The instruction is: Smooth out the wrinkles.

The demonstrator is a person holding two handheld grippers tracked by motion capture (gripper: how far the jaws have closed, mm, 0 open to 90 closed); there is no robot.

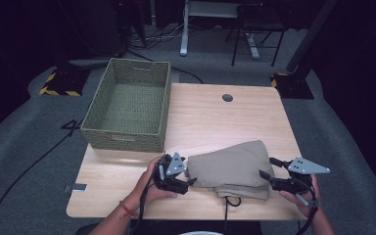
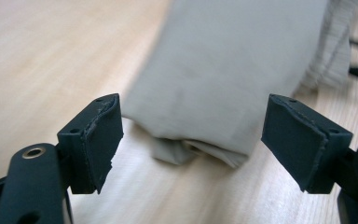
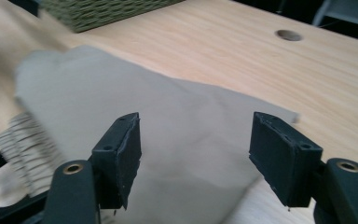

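Lay folded near the tabletop's front edge: tan cloth (image 1: 231,166), likely soft, light and floppy. Flanked by left gripper (image 1: 190,177) and right gripper (image 1: 266,169), jaws spread wide, holding nothing. Best pinched at the thick folded ends.

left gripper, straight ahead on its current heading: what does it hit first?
Most likely the folded beige cloth. In the left gripper view the left gripper has its jaws open, with the cloth's near end lying just ahead between them on the table. Nothing sits in between, though the exact gap is hard to judge.
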